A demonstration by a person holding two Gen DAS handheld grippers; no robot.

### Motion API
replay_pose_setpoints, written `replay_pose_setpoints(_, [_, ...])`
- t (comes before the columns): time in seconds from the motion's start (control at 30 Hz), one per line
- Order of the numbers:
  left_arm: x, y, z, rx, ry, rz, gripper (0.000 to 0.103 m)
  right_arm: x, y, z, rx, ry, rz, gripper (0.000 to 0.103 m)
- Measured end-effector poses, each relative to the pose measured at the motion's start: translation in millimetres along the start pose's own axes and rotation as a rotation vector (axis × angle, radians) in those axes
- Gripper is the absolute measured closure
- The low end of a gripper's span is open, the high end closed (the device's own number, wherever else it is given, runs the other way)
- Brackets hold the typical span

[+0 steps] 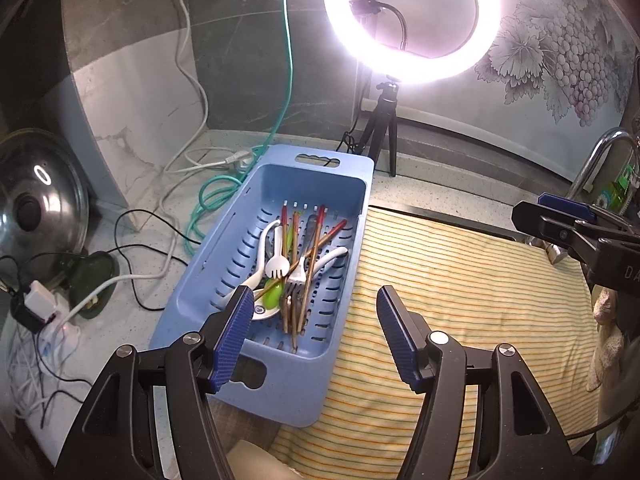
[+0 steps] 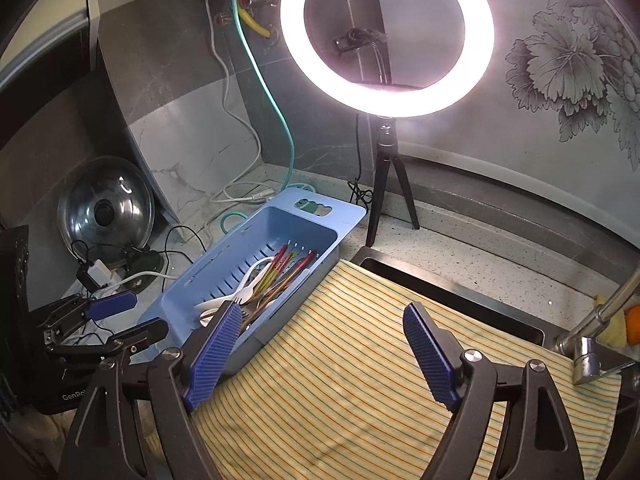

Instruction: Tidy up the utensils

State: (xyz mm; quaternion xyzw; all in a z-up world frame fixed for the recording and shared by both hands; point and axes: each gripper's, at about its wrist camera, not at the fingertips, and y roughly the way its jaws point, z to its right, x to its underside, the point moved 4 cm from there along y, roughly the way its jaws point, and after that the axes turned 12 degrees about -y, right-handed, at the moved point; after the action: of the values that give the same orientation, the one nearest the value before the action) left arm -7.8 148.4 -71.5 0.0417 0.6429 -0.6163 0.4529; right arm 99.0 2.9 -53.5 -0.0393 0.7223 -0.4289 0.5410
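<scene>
Blue ribbed pads of the left tool stand wide apart with nothing between them, poised over the near end of the blue slotted basket and the edge of the striped yellow cloth. Off to its right, the right tool is likewise spread wide and empty, hovering above the cloth.

All the utensils in view lie jumbled in the basket: red-tipped chopsticks crossing one another at angles, white plastic forks, a white spoon with a long handle, a green spoon and what look like metal forks beneath. No kinds are grouped; handles and tips point different ways. The cloth holds none of them.

As a judgement, the sorting itself is not shown as done, since the pile is mixed. Whether the basket is the source to be emptied onto the cloth, or the place where the utensils are meant to end up gathered, cannot be settled from this.
</scene>
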Motion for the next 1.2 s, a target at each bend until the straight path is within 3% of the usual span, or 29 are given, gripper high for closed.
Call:
replay_pose_setpoints(0.07, [0, -4, 1, -0.003, 0.002, 0.011, 0.028, 1, -4, 2, -0.002, 0.008, 0.003, 0.023])
replay_pose_setpoints(1.2, [6, -26, 9, -0.002, -0.005, 0.036, 0.027, 2, -20, -3, 0.004, -0.005, 0.029, 0.022])
